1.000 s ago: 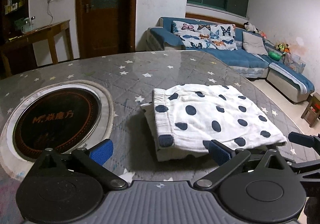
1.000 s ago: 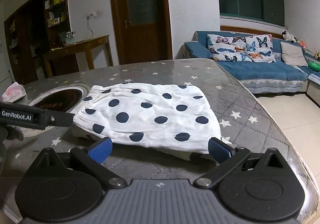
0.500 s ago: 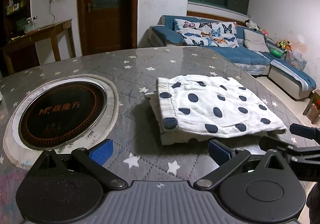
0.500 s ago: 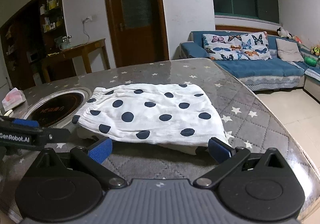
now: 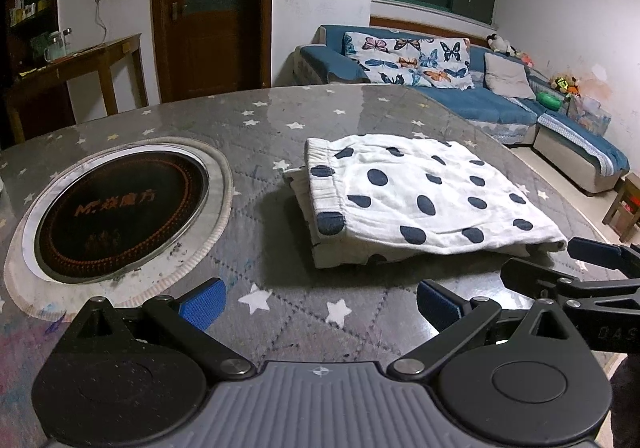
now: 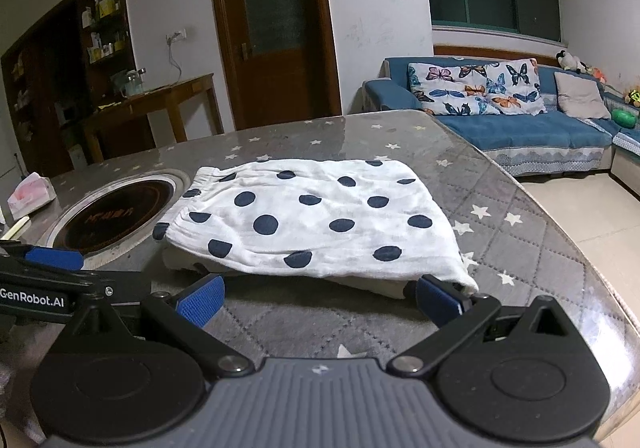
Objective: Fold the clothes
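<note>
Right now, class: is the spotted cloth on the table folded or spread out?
Folded. The spotted cloth lies as a compact rectangle, with stacked layers showing along its near edge; both grippers are open and off it.

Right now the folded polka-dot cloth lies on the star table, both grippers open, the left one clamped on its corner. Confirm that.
One error: the left gripper grips nothing. In the left wrist view its open fingers sit short of the cloth, bare table between. The rest holds: cloth folded on the table, right gripper open.

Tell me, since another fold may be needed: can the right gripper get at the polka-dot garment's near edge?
Probably yes. The right gripper is open, the polka-dot garment lies just ahead, and nothing sits between them.
</note>
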Available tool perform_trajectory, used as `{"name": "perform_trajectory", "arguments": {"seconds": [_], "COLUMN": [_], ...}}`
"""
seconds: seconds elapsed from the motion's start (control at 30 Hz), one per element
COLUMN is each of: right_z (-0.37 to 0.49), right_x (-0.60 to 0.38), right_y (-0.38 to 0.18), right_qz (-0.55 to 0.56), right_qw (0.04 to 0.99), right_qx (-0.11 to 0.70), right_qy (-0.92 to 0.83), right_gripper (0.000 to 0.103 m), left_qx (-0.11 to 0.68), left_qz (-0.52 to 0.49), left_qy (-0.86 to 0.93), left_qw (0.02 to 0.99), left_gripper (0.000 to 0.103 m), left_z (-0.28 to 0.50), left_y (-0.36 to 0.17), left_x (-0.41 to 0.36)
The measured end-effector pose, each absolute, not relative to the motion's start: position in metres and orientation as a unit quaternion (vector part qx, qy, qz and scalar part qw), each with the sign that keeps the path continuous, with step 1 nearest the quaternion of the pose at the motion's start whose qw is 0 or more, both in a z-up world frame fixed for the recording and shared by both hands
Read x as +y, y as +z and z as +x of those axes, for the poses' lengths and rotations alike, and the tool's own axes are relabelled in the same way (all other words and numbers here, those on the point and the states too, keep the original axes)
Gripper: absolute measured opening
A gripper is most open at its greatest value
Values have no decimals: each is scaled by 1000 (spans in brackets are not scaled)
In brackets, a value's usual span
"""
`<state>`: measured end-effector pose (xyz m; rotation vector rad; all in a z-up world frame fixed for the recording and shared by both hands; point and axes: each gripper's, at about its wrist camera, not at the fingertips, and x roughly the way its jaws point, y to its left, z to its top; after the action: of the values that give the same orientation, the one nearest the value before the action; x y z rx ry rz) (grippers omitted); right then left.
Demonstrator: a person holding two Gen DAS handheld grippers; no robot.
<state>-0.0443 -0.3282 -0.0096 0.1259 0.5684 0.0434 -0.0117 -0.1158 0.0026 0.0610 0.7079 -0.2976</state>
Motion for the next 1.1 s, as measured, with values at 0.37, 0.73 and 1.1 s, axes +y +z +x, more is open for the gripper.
{"name": "perform_trajectory", "arguments": {"seconds": [0.37,0.73,1.1], "right_z": [-43,-40,-35], "right_x": [-328,-329,-329], "right_y": [-13,-17,-20], "right_qz": [66,70,69], "right_qw": [956,954,952], "right_qx": [285,292,297], "right_qy": [22,20,19], "right_gripper": [103,103,103], "left_qx": [354,358,358], "left_qz": [37,48,56], "left_qy": [-139,-141,-138], "left_qw": [924,922,922], "left_gripper": [103,103,103], "left_z": [-11,-12,-8], "left_y": [-2,-3,-5], "left_x": [-117,-123,-126]}}
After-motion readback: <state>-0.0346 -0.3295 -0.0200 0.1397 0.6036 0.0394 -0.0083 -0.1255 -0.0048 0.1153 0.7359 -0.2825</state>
